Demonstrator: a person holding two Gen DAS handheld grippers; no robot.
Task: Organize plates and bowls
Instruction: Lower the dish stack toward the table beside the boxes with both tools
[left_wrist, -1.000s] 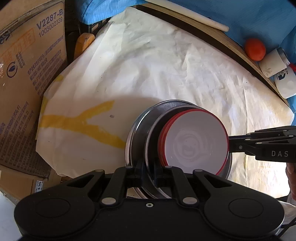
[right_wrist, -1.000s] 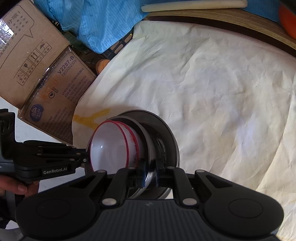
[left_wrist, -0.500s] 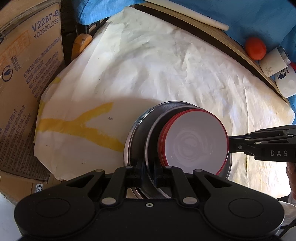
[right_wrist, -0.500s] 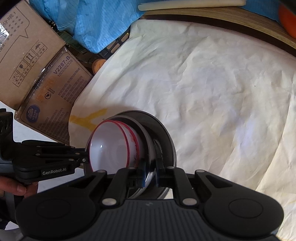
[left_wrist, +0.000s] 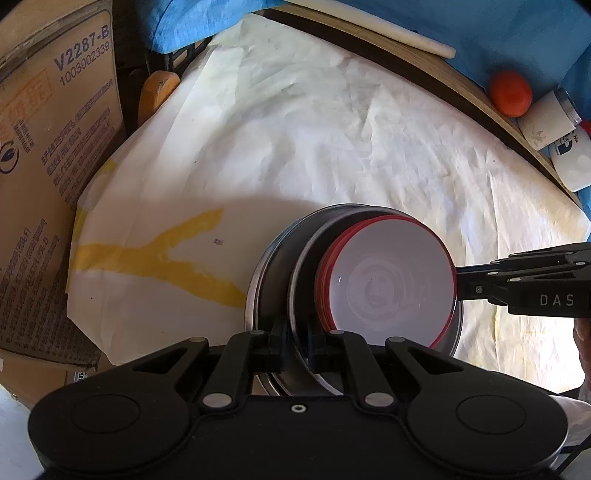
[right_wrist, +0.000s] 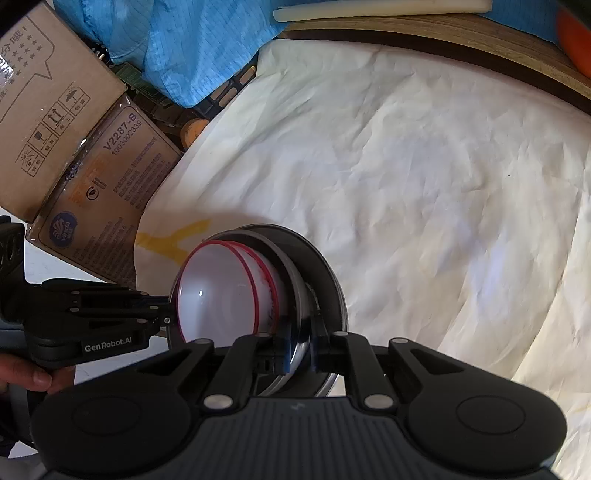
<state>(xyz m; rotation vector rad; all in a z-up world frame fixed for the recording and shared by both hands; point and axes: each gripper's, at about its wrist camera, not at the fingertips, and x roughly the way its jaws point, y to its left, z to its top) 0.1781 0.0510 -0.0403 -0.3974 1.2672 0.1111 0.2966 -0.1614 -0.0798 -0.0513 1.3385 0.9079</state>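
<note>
Steel between black fingers, closest to the left camera: pinching the near rim of the inner steel dish (left_wrist: 306, 273) with the left gripper (left_wrist: 297, 347), jaws drawn almost fully together on the thin metal and holding nothing else. Clamping the same dish from the stack's right side with the right gripper (left_wrist: 457, 284), jaws likewise squeezed nearly shut on the rim, as seen close up from the right camera. Gripping the two tool handles with a hand each, only a thumb and fingertips of the left hand (right_wrist: 33, 376) showing, and a sliver of the right hand (left_wrist: 583, 339) at the frame edge.

Sitting inside that dish, nested and tilted toward the left camera: two red-rimmed white bowls (left_wrist: 388, 288), one inside the other. Cradling all of it from below and behind: an outer steel dish (left_wrist: 269, 266), wider and darker inside. Hard to tell whether resting on the surface or hanging just above it; casting a soft shadow either way.

Lying beneath and spreading away: a crumpled white paper sheet (left_wrist: 332, 129), carrying a forked yellow mark (left_wrist: 166, 254) just left of the stack. Standing beyond the sheet's left edge: a printed cardboard box (left_wrist: 44, 147). Curving along the far side: a wooden table edge (left_wrist: 424, 70), with a pale rod (left_wrist: 388, 31) lying past it on blue cloth (left_wrist: 498, 33). Sitting at the far right on that cloth: an orange fruit (left_wrist: 510, 93), touching or nearly touching two white bottles (left_wrist: 550, 118) lying on their sides.
</note>
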